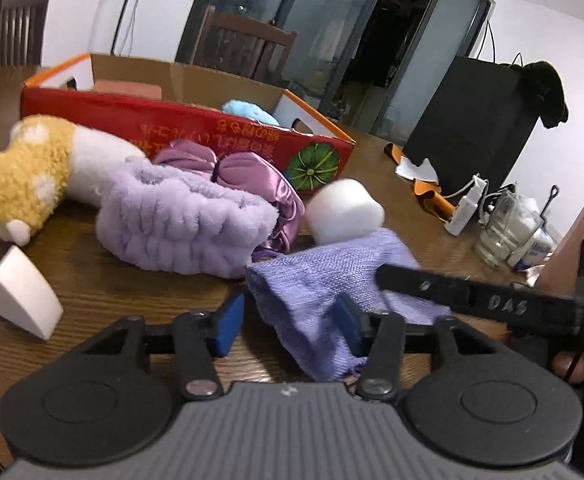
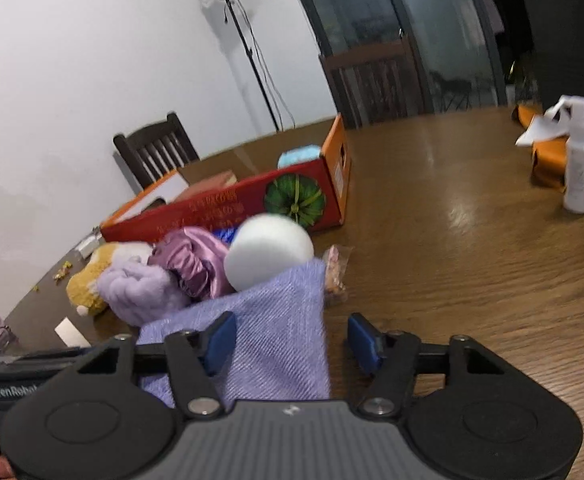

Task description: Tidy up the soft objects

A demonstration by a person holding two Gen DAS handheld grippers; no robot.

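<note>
While the purple cloth [image 1: 328,280] is lying flat on the wooden table [image 1: 103,284], the left gripper [image 1: 289,322] is straddling its near corner, blue pads spread partway with fabric between them; whether they are pressing it cannot be told. In the right wrist view the right gripper [image 2: 292,340] is standing half spread over the cloth's [image 2: 267,332] right edge, its left pad over the fabric and its right pad over bare table [image 2: 452,264]. At twelve o'clock from the left gripper a white foam cylinder [image 1: 344,210] is sitting at the cloth's far edge. At eleven o'clock a fluffy lilac headband [image 1: 179,224], a satin bonnet [image 1: 247,172] and a yellow-and-white plush toy [image 1: 31,176] are crowding together. At nine o'clock a white foam wedge [image 1: 23,296] is sitting apart. Farther off, the red box [image 1: 195,128] is holding a light-blue plush [image 1: 247,111].
</note>
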